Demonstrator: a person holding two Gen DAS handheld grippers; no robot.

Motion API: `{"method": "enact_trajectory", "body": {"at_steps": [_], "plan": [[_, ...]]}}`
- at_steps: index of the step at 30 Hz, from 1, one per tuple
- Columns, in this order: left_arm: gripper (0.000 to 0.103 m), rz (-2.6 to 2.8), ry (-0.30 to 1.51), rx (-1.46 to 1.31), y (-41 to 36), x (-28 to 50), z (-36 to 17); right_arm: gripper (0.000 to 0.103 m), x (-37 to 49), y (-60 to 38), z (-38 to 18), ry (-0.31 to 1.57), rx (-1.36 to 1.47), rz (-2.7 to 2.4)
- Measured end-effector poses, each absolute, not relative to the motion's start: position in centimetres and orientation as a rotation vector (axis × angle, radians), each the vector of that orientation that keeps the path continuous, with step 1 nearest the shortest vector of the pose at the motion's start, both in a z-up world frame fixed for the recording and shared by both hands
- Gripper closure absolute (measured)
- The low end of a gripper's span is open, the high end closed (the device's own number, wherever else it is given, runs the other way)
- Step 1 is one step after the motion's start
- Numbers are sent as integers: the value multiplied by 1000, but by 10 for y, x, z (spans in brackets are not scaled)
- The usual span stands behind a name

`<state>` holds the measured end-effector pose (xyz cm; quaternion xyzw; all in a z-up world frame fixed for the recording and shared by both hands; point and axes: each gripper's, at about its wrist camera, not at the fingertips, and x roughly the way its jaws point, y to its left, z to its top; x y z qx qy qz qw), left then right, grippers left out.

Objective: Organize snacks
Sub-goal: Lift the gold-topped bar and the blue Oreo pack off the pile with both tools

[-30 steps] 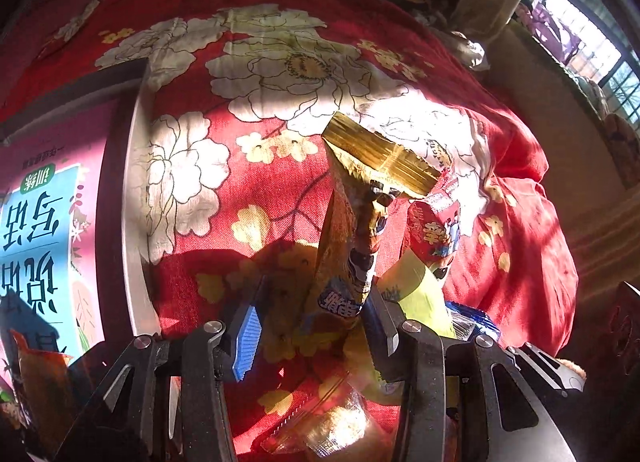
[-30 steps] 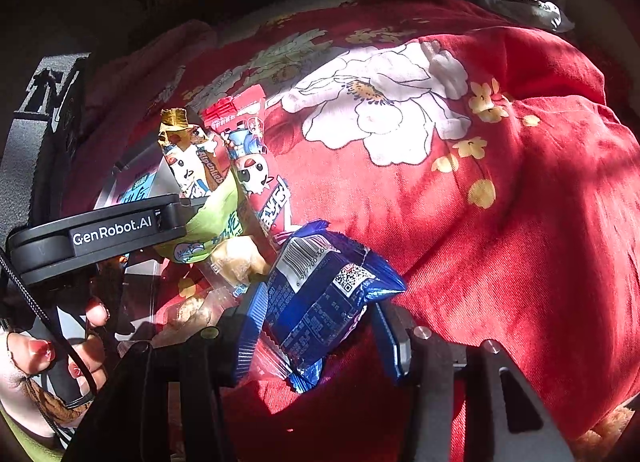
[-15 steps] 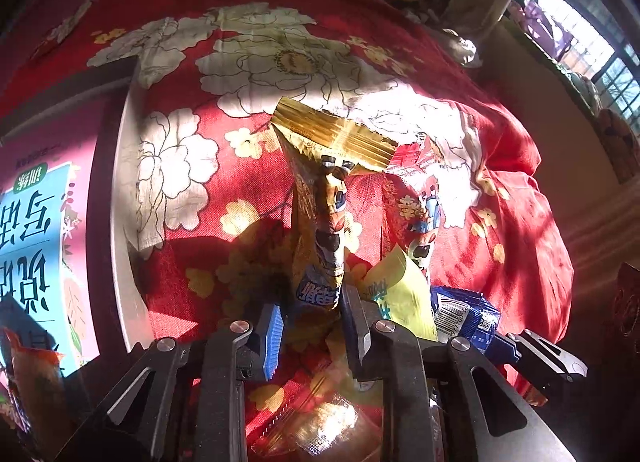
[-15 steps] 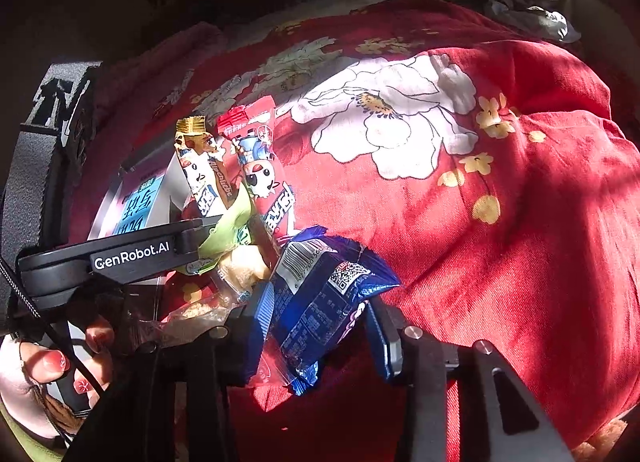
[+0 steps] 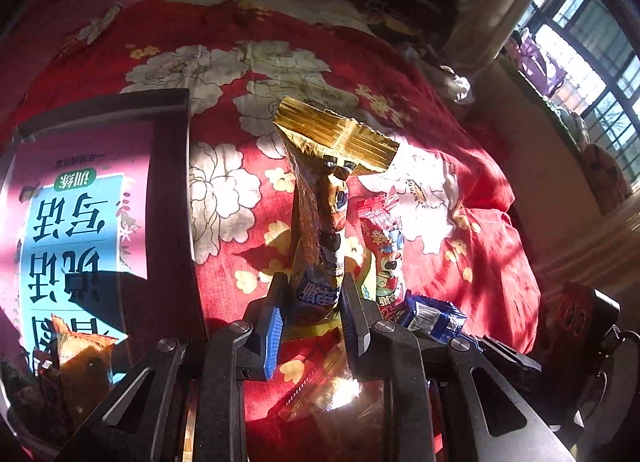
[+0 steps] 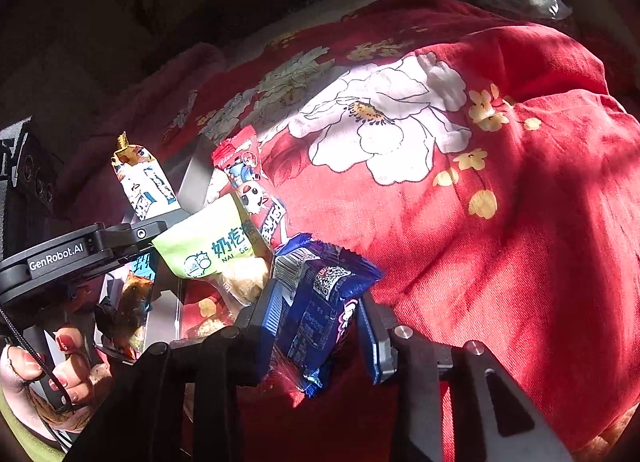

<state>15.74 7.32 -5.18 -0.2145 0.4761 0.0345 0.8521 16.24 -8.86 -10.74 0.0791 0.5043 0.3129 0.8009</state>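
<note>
The left tool (image 5: 312, 302) clamps the gold packet (image 5: 320, 230) at its lower end, so it stands upright, clear of the bedspread (image 5: 460, 254). The right tool (image 6: 316, 322) grips the blue packet (image 6: 320, 302) across its middle. A tray (image 5: 168, 182), left of the left tool, likely receives both.

Hard sunlight from the window (image 5: 576, 62) far right of the claw, deep black shadows behind, glare on foil, strong fisheye bending at edges
</note>
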Motion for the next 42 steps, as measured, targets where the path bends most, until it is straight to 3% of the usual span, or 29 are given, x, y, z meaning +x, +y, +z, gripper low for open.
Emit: {"method": "enact_trajectory", "body": {"at_steps": [3,8,25,31,37,42], "plan": [[77,75,994,-460,78,150,-48,52,165,-80,-114,1112,159,682],[77,77,985,-472,83,141,-44,49,162,-61,-117,1085,29,660],[77,127,904,-535,123,106,-20,64,152,-91,-72,867,155,719],[77,139,906,-560,134,95,-24,63,154,-77,-90,968,92,717],[77,137,903,-576,139,88,-24,45,150,-56,-107,1014,-64,703],[77,134,897,-593,142,84,-23,43,144,-49,-109,988,-172,674]]}}
